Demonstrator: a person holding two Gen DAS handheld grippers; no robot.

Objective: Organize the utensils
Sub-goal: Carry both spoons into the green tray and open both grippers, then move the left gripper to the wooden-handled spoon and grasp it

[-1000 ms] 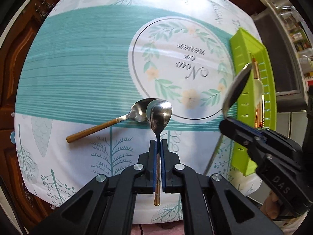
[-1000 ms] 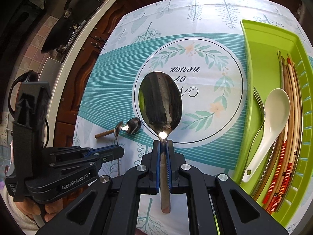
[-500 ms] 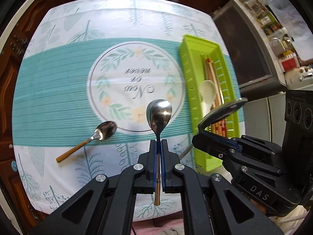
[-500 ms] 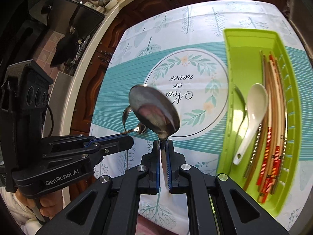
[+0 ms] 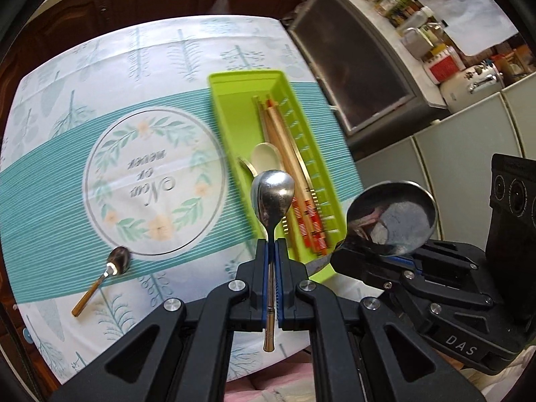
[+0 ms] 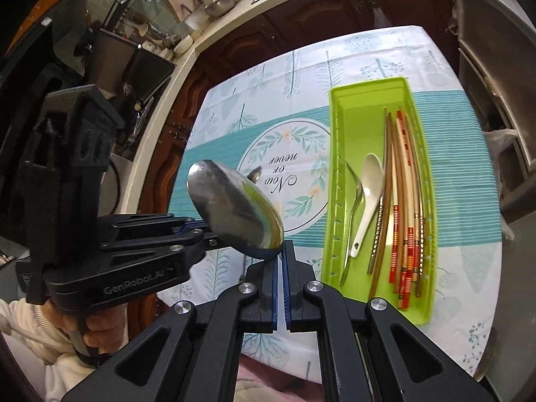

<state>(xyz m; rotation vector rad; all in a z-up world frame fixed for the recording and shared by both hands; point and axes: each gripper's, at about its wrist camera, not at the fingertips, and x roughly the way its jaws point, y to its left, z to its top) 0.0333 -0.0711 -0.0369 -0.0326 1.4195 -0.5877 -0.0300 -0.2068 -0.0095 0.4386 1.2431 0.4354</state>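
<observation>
Step in hand, as judged: carrying two spoons to the tray for drop-off.

Small spoon (image 5: 273, 197): clamped by its thin handle, bowl pointing far, hanging above the near half of the tray (image 5: 241, 80). Big spoon (image 6: 234, 207): pinched at the neck only, bowl canted over to the left, well short of the tray and left of it.

To do it well:
- Lower each spoon along the tray's near-far line, parallel to the chopsticks (image 5: 284, 140).
- Aim for the bare green strip on the left side, beside the fork (image 6: 356, 197) and white spoon (image 5: 264, 157), not across them.
- Go low before letting go; likely to clatter or bounce out if dropped from this height.
- Set the big spoon down first; looks prone to swivel further in so shallow a pinch.
- Keep the two tools apart over the narrow tray, one at a time.

Left gripper (image 5: 271, 251): fully closed on the small spoon's handle, pads tight on both sides, handle end sticking out near. Right gripper (image 6: 283, 254): just closing further, tips nipped on the big spoon's neck; no handle seen between the pads behind the tips.

Remaining: loose spoon (image 5: 117, 261) lying on the cloth (image 5: 50, 184), near left, well apart from the tray.
</observation>
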